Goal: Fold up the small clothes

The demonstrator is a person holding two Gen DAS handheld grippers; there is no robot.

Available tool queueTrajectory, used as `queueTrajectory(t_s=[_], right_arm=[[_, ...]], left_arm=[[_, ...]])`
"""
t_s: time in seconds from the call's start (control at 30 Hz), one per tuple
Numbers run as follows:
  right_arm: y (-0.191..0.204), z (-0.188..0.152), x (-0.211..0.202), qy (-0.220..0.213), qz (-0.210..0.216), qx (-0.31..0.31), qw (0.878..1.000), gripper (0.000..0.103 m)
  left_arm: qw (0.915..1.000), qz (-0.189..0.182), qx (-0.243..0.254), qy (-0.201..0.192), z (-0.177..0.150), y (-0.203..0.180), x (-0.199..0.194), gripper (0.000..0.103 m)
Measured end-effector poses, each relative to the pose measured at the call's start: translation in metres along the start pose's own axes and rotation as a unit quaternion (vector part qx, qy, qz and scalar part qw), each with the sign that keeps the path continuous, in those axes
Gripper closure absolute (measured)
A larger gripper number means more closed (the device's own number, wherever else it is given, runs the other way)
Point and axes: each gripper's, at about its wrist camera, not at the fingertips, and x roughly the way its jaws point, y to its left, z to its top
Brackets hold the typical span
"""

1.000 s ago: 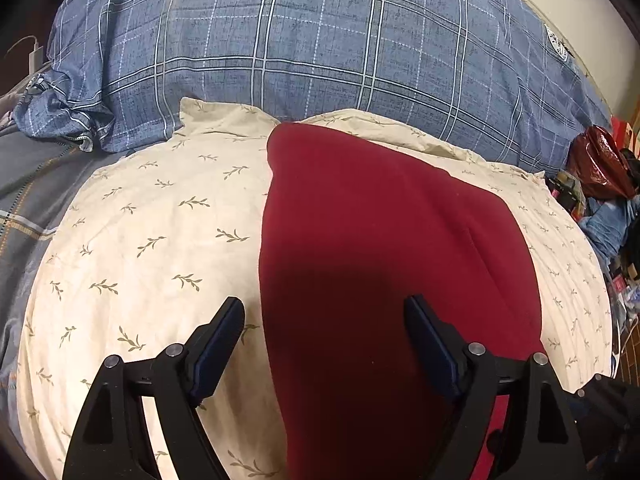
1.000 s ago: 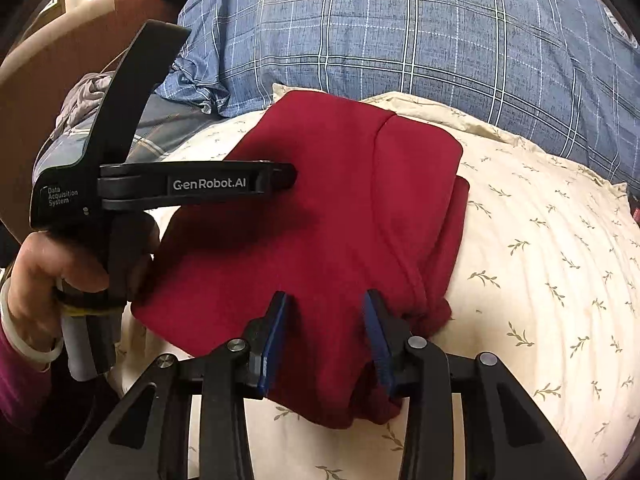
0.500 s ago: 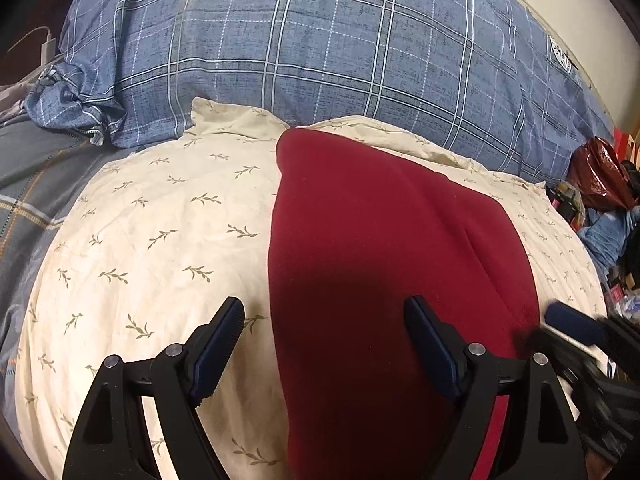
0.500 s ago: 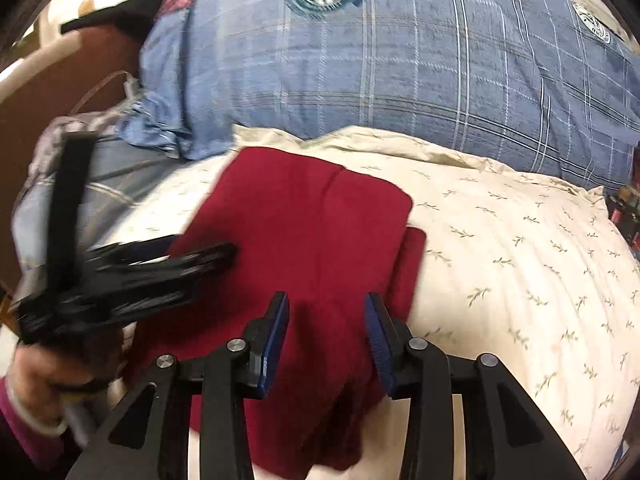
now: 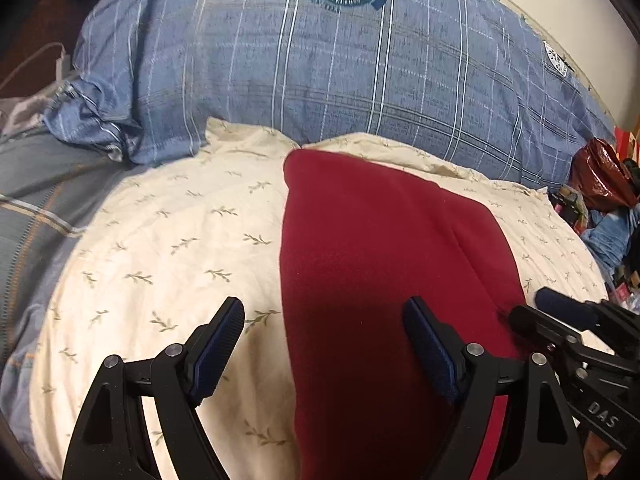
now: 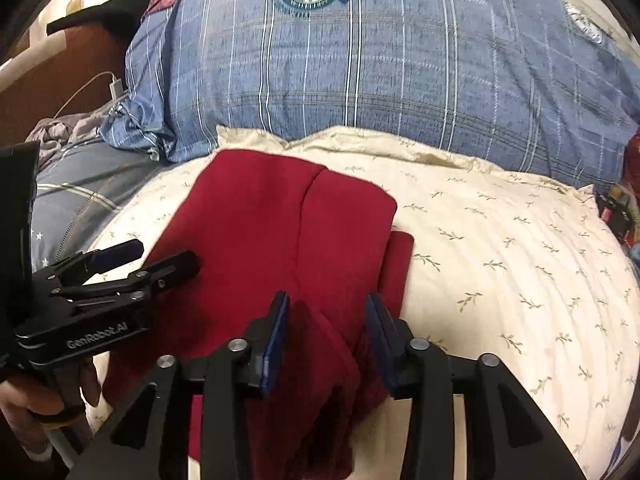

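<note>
A dark red garment (image 5: 380, 248), folded into a long strip, lies on a cream leaf-print pillow (image 5: 160, 248). My left gripper (image 5: 324, 308) hovers open and wide over the garment's near left edge, with nothing between its pads. The right gripper (image 5: 532, 305) shows at the strip's right edge. In the right wrist view a raised bunch of the red garment (image 6: 272, 220) fills the gap between the pads of my right gripper (image 6: 327, 300), whose jaws are opening. The left gripper (image 6: 164, 254) sits at the left, held by a hand (image 6: 24, 400).
A blue plaid duvet (image 5: 320, 80) is heaped behind the pillow. A grey striped sheet (image 5: 40, 184) lies to the left. A red bag (image 5: 600, 176) and clutter sit at the far right. A white charger and cable (image 6: 116, 88) rest by the headboard.
The right gripper has come into the left wrist view at the right edge. In the right wrist view the left gripper drew back to the lower left, and red cloth now bunches higher between the right jaws.
</note>
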Motion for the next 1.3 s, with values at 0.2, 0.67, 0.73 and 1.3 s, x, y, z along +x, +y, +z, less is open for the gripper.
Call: queueTrajectory(t_s=[0.2, 0.67, 0.73, 1.3], right_arm=[[0.004, -0.002, -0.017, -0.013, -0.009, 0.021, 1.0, 0.041], [0.021, 0.001, -0.038, -0.039, -0.026, 0.029, 0.998, 0.026], [0.021, -0.001, -0.038, -0.036, -0.028, 0.033, 0.998, 0.025], [0.027, 0.0, -0.029, -0.026, -0.024, 0.029, 0.999, 0.025]], left_arm=[[0.9989, 0.03, 0.0, -0.035, -0.003, 0.001, -0.039, 0.021], [0.9924, 0.079, 0.004, -0.094, -0.032, -0.001, -0.097, 0.021], [0.992, 0.078, 0.003, -0.099, -0.033, -0.001, -0.099, 0.021], [0.9924, 0.089, 0.014, -0.084, -0.024, 0.01, -0.077, 0.021]])
